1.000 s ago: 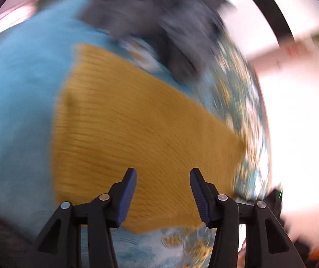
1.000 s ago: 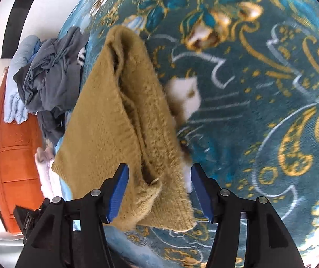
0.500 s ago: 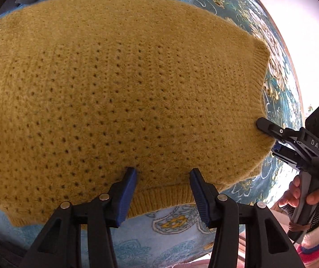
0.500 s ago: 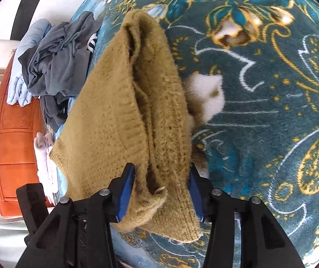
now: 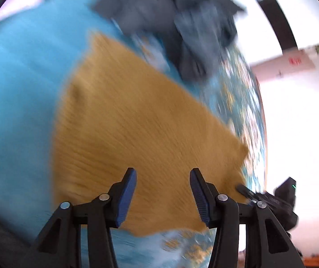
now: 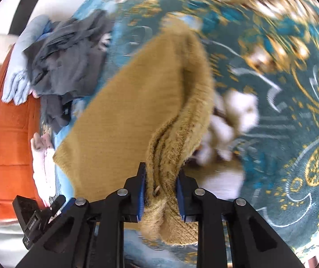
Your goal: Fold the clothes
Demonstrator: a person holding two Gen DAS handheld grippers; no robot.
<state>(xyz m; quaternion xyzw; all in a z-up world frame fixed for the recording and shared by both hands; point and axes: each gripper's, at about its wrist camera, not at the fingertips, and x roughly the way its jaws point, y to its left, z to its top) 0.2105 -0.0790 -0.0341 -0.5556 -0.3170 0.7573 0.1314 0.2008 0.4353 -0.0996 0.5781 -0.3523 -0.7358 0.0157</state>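
Mid-fold: the right tool point(image 6: 161, 192) is clamped on the bunched edge of the sweater point(image 6: 123, 120), which lies ahead on the bed point(image 6: 282, 89). The left tool point(image 5: 162, 195) hovers above it, jaws apart. Next, I judge: carry that edge across.

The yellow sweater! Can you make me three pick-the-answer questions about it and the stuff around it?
1. Where is the pile of grey clothes in the right wrist view?
A) left of the mustard sweater
B) on top of it
C) under it

2. What colour are the pads on the fingers?
A) red
B) blue
C) white

3. What is the right gripper doing?
A) open above the blanket
B) holding a sock
C) shut on the sweater's bunched edge

Answers: 1 A, the pile lies apart to the left. 2 B, blue pads line each black finger. 3 C, the knit is pinched between its fingers, while the left gripper is open.
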